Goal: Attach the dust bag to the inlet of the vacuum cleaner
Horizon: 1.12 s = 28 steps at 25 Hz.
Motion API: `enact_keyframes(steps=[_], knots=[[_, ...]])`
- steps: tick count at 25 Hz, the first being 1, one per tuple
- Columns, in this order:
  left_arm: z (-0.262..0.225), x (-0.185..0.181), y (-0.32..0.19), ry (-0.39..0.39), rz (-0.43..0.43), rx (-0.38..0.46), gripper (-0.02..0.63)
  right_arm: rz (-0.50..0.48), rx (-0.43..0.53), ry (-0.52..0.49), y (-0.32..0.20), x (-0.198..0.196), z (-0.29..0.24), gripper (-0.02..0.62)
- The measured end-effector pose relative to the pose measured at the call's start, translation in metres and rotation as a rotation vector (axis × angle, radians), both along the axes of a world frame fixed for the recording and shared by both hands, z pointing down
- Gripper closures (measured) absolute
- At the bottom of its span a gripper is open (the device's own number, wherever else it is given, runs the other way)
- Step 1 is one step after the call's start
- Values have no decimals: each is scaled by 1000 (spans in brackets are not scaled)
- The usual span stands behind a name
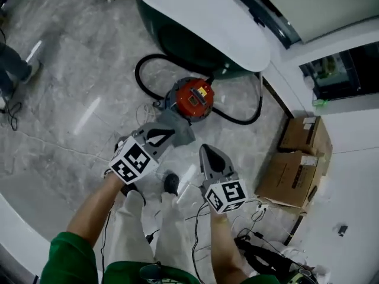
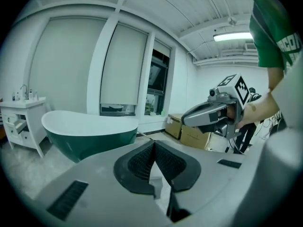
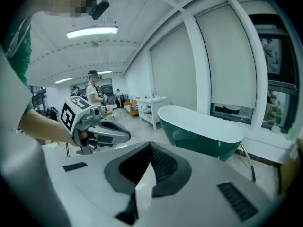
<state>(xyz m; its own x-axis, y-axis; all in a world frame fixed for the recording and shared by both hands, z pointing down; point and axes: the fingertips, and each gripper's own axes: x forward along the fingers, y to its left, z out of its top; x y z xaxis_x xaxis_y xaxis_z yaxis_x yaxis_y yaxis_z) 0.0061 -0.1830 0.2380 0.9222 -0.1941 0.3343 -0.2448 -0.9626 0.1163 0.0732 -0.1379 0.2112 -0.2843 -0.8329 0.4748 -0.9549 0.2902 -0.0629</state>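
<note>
I hold my left gripper (image 1: 176, 129) and right gripper (image 1: 208, 151) side by side, both angled slightly downward, jaws closed tip to tip and empty.

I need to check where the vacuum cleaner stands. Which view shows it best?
The head view: the red vacuum cleaner is in plain sight beside the bathtub. Neither gripper view shows it at all.

Vacuum cleaner (image 1: 192, 99) only half shows, its near side is tucked behind the left gripper (image 1: 174, 129); its black hose (image 1: 137, 76) ducks out of sight under the bathtub (image 1: 201, 16), which the top edge chops off; labels on the cardboard boxes (image 1: 290, 176) are way too tiny to read; somebody's shoe (image 1: 28, 70) sits at the left edge, the rest cut off
</note>
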Motion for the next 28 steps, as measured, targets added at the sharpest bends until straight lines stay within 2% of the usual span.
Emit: enact_keyframes(steps=[5, 11, 14, 18, 23, 28], knots=[[-81, -21, 63, 58, -8, 13, 603, -29, 3, -80, 47, -26, -69, 588], [-122, -24, 127, 100, -115, -62, 603, -115, 10, -82, 99, -21, -119, 588], [-144, -12, 153, 125, -167, -76, 603, -143, 25, -68, 122, -3, -142, 588], [-177, 14, 190, 153, -207, -43, 603, -133, 64, -95, 163, 23, -170, 588], [-212, 46, 228, 189, -226, 22, 603, -137, 132, -117, 204, 49, -196, 588], [-230, 64, 263, 186, -246, 51, 603, -146, 197, -151, 243, 67, -218, 587]])
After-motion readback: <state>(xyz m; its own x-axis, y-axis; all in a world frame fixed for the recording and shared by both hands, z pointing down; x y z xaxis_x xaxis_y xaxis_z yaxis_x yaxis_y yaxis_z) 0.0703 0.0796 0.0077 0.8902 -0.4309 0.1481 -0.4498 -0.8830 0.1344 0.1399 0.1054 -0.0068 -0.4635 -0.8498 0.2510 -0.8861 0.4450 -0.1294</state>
